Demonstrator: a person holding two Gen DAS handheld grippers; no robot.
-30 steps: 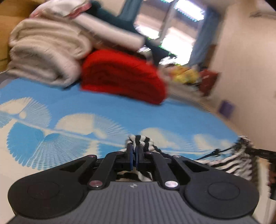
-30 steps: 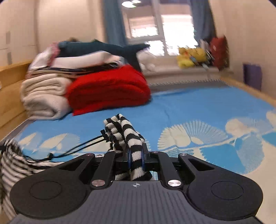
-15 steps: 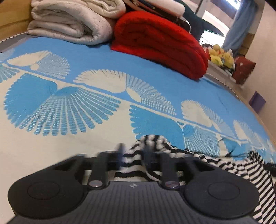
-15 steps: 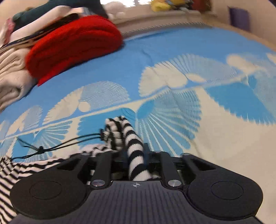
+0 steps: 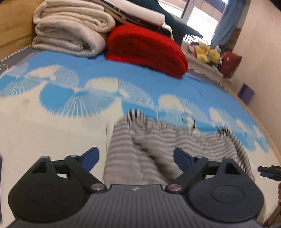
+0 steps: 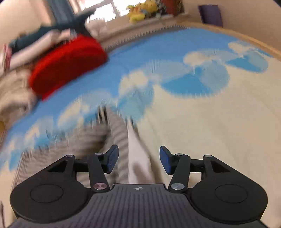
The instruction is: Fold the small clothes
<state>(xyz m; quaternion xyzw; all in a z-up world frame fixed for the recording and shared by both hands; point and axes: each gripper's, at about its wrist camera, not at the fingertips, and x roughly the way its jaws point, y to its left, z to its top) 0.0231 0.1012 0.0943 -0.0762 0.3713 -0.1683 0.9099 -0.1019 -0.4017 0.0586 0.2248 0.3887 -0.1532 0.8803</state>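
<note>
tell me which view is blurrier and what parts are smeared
Right wrist view is blurrier: the red blanket, the blue-and-cream bedspread and the striped garment all streak, while the right gripper stays sharp. Left wrist view: background is fairly crisp, only the striped garment is smeared; the window is blown out. Both bend at the edges.

Black-and-white striped garment (image 5: 133, 154), red blanket (image 5: 145, 50)

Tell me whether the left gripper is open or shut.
Open: the left gripper has its blue pads wide apart, with the striped garment lying loose between them.
</note>
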